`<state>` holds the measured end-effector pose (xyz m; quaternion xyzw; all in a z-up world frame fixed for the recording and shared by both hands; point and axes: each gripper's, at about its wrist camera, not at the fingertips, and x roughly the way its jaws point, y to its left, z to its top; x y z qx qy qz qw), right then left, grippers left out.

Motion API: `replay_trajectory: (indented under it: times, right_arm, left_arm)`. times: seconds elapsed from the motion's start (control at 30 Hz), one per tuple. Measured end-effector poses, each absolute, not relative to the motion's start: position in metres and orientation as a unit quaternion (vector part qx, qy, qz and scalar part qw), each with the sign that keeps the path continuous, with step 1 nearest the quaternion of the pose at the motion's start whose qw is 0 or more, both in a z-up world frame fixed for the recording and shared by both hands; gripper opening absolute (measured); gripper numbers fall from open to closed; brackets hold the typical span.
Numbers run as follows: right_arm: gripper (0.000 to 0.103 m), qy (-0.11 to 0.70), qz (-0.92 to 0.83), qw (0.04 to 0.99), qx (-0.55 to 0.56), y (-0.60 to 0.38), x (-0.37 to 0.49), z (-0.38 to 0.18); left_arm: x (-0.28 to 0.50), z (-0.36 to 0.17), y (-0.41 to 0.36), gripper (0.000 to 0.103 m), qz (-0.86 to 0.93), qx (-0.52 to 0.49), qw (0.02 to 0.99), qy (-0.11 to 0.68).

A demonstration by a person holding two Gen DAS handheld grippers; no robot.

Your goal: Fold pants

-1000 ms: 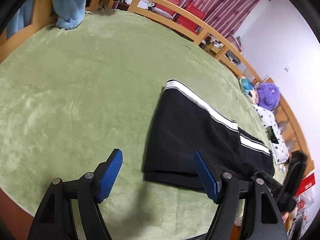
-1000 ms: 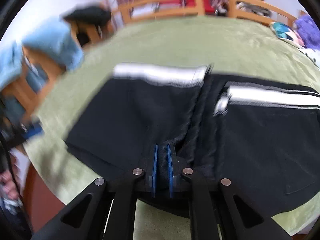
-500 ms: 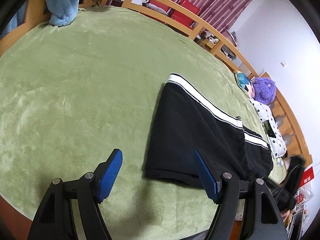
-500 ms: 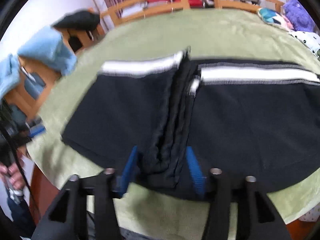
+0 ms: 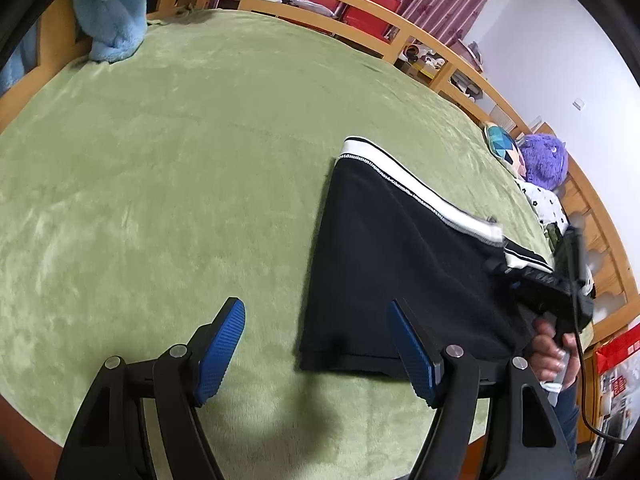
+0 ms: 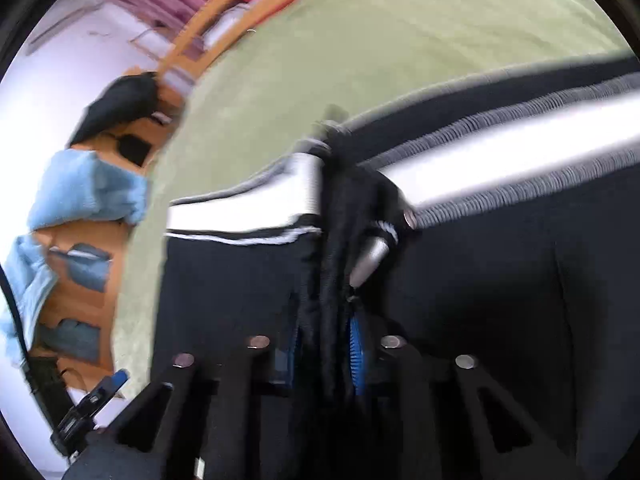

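Black pants (image 5: 384,264) with a white side stripe lie on the green blanket (image 5: 180,160), one end folded over the rest. My left gripper (image 5: 316,344) is open and empty, low over the blanket, with its right finger (image 5: 412,352) over the pants' near left corner. In the right wrist view my right gripper (image 6: 324,344) is closed onto the bunched fold of the pants (image 6: 480,280), with fabric between the blue pads (image 6: 356,352); the view is blurred. The right gripper's body also shows in the left wrist view (image 5: 544,280), on the far right of the pants.
A wooden rail (image 5: 400,36) runs around the bed. A light blue towel (image 5: 112,20) hangs at the back left. A purple plush toy (image 5: 544,160) and a patterned pillow (image 5: 500,148) lie at the far right. Red chairs stand behind the rail.
My right gripper opened half a second ago and has closed again on the bunched fold, moving in closer and tilting. The left gripper has shifted only slightly and stays open.
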<state>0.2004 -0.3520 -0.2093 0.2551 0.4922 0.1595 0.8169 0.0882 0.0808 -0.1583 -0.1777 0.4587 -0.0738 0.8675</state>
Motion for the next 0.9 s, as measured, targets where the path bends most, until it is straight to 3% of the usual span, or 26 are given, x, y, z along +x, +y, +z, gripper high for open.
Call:
replay_trajectory:
  times: [0.07,0.17,0.23,0.27,0.37,0.5,0.63,0.77,0.9]
  right_arm:
    - [0.015,0.452,0.176,0.835,0.262,-0.361,0.194,-0.194]
    - [0.017,0.457,0.145,0.841,0.25,-0.369,0.196,-0.202]
    - [0.032,0.492,0.111,0.835,0.219,-0.364,0.199,-0.221]
    - [0.032,0.501,0.111,0.833,0.207,-0.361,0.196,-0.226]
    - [0.04,0.482,0.097,0.851,0.188,-0.364,0.169,-0.209]
    - [0.065,0.424,0.113,0.876,0.201,-0.367,0.118,-0.179]
    - [0.067,0.402,0.098,0.893,0.18,-0.376,0.076,-0.179]
    - [0.067,0.375,-0.029,0.893,0.248,-0.45,0.039,-0.182]
    - [0.074,0.373,-0.14,0.868,0.296,-0.528,0.02,-0.191]
  left_arm:
    - [0.092,-0.16,0.079,0.072,-0.078,-0.177,0.867,0.46]
    - [0.097,-0.167,0.075,0.072,-0.092,-0.188,0.864,0.458]
    - [0.104,-0.174,0.069,0.072,-0.098,-0.196,0.858,0.464]
    - [0.107,-0.177,0.066,0.07,-0.102,-0.197,0.855,0.469]
    - [0.115,-0.186,0.058,0.07,-0.114,-0.192,0.851,0.475]
    - [0.125,-0.194,0.056,0.07,-0.118,-0.198,0.846,0.481]
    - [0.14,-0.193,0.048,0.07,-0.133,-0.184,0.847,0.482]
    - [0.163,-0.191,0.039,0.07,-0.13,-0.145,0.853,0.485]
    - [0.186,-0.205,0.032,0.066,-0.14,-0.138,0.833,0.517]
